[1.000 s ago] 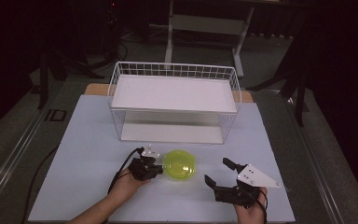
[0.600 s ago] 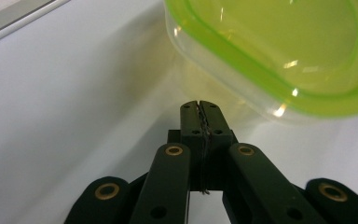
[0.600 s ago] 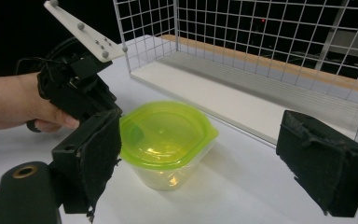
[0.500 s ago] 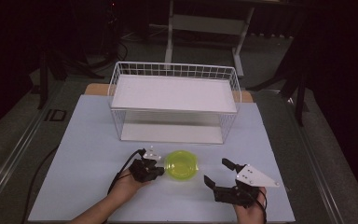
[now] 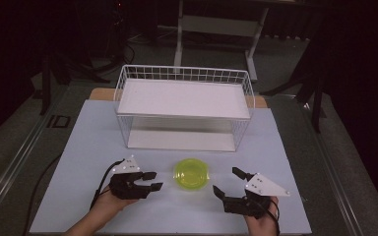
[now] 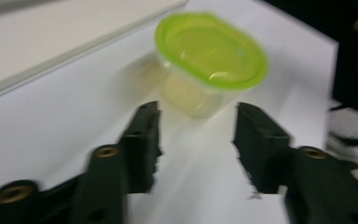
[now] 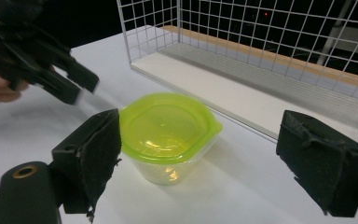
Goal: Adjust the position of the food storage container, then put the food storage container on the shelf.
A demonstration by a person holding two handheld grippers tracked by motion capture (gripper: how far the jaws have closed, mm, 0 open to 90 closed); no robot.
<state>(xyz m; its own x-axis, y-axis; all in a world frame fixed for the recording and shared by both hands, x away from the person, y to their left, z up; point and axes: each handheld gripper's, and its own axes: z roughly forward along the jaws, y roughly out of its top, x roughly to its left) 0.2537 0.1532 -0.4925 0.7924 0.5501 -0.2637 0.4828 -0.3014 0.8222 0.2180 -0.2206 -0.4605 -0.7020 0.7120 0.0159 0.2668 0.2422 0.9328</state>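
In the high view, the round container (image 5: 192,173) with its glossy lime-green lid sits on the matte white table (image 5: 78,142), between the left gripper (image 5: 150,181) and the right gripper (image 5: 229,182), apart from both. Earlier the left gripper was against it; now it stands clear, its jaws just opened and empty. A white wire basket (image 5: 184,110) stands beyond.

In the left gripper view, the translucent tub (image 6: 209,60) lies just ahead of the parted jaws.

In the right gripper view, wide-open jaws frame it, untouched.

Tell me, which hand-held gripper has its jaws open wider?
The right hand-held gripper: its jaws gape much wider than those of the left hand-held gripper, beside the green-lidded tub.
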